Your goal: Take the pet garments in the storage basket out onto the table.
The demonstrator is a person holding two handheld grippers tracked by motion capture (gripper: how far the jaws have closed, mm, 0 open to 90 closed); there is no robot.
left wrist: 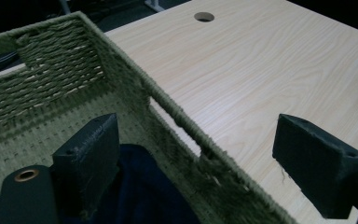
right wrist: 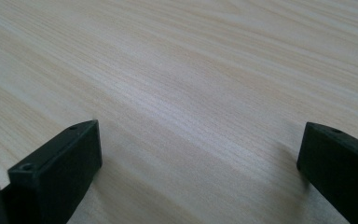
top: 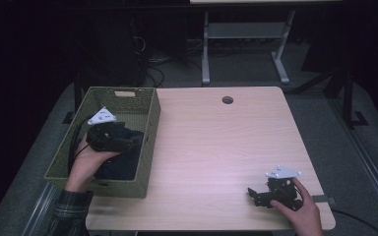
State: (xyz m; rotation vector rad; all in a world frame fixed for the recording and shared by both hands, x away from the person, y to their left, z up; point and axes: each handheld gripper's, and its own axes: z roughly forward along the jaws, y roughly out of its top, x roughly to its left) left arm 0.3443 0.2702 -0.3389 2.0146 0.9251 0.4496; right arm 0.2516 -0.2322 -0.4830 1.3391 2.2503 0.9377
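- Near right corner of the table (top: 216, 147): right hand (top: 302, 209) comes in from the bottom edge, fingers wrapped over the right gripper (top: 256, 194), which sits low over the wood and points left.
- Right gripper view: both black jaws spread wide, only bare wood grain between them; nothing held.
- Near left: left hand (top: 86, 162) rises from a plaid sleeve (top: 71, 206), wrist bent, cupping the left gripper (top: 135, 142) from below and behind; the gripper points right, held over the inside of the basket (top: 150, 123).
- Left gripper view: jaws wide apart and empty, straddling the basket's right wall; one jaw inside the basket over the dark blue cloth (left wrist: 144, 191), the other out over the tabletop.
- The cloth lies bunched in the near part of the woven green basket, on its floor. Cannot tell if the inner jaw touches it.
- Basket stands along the table's left edge, handle slot in its far wall.
- Far centre: round hole (top: 227, 100) in the tabletop.
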